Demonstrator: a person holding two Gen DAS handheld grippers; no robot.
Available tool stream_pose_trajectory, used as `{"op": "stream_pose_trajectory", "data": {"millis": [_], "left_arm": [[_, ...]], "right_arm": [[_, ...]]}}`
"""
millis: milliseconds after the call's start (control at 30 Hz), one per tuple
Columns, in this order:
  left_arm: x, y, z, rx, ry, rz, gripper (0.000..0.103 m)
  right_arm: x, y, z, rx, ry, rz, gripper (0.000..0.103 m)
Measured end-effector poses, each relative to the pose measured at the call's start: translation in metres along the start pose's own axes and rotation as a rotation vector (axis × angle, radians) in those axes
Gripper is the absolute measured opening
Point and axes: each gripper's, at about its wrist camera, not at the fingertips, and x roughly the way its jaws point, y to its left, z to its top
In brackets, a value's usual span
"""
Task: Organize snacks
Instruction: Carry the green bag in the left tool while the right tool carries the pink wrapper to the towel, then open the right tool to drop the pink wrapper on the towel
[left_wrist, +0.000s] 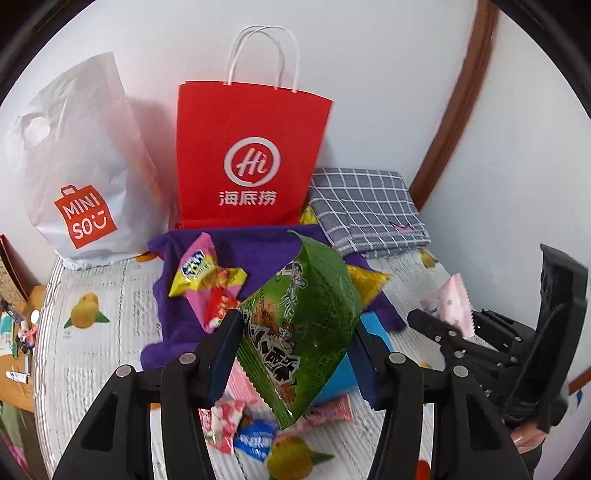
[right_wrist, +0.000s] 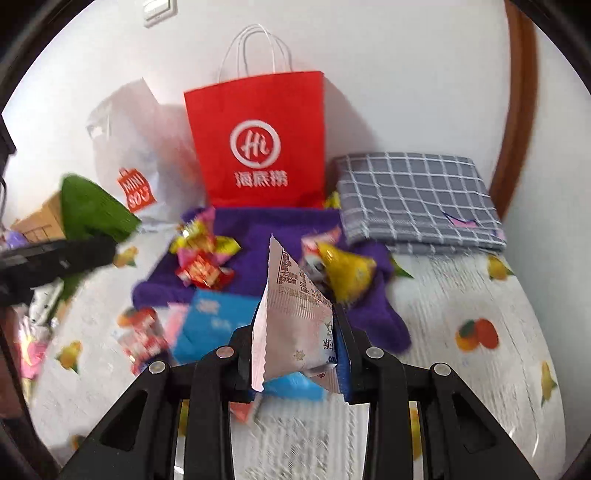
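Observation:
My left gripper (left_wrist: 295, 339) is shut on a green snack bag (left_wrist: 303, 325) and holds it above the table; it also shows at the left of the right wrist view (right_wrist: 92, 214). My right gripper (right_wrist: 295, 343) is shut on a pale pink snack packet (right_wrist: 291, 317), seen too in the left wrist view (left_wrist: 448, 301). A red paper bag (left_wrist: 251, 155) (right_wrist: 258, 140) stands upright against the wall. Loose snacks lie on a purple cloth (left_wrist: 258, 251) (right_wrist: 258, 236): a pink-yellow packet (left_wrist: 203, 273), a yellow packet (right_wrist: 347, 273), a red packet (right_wrist: 203, 271).
A white Miniso plastic bag (left_wrist: 77, 177) (right_wrist: 136, 162) stands left of the red bag. A folded grey checked cloth (left_wrist: 365, 206) (right_wrist: 417, 199) lies at the back right. A blue box (right_wrist: 218, 325) and small candies (left_wrist: 255, 439) lie on the fruit-print tablecloth (left_wrist: 96, 295).

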Motion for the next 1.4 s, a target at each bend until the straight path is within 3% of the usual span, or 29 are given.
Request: {"op": "stream_pose_trajectory", "data": {"millis": [433, 700, 833, 967, 1167, 1400], "left_arm": [[0.029, 0.042, 0.046, -0.091, -0.025, 0.031, 0.053], [0.048, 0.059, 0.056, -0.122, -0.012, 0.028, 0.053], [0.059, 0.072, 0.054, -0.129, 0.004, 0.045, 0.053], [0.07, 0.087, 0.051, -0.14, 0.032, 0.084, 0.053], [0.082, 0.105, 0.048, -0.175, 0.057, 0.098, 0.053], [0.1, 0.105, 0.041, -0.186, 0.106, 0.078, 0.053]], "right_arm": [[0.042, 0.016, 0.073, -0.03, 0.01, 0.08, 0.032], [0.074, 0.036, 0.098, -0.082, 0.026, 0.137, 0.032], [0.097, 0.042, 0.099, -0.12, 0.063, 0.142, 0.032], [0.131, 0.039, 0.086, -0.141, 0.163, 0.166, 0.032], [0.175, 0.041, 0.07, -0.193, 0.284, 0.12, 0.032], [0.197, 0.04, 0.051, -0.254, 0.376, 0.085, 0.033]]}}
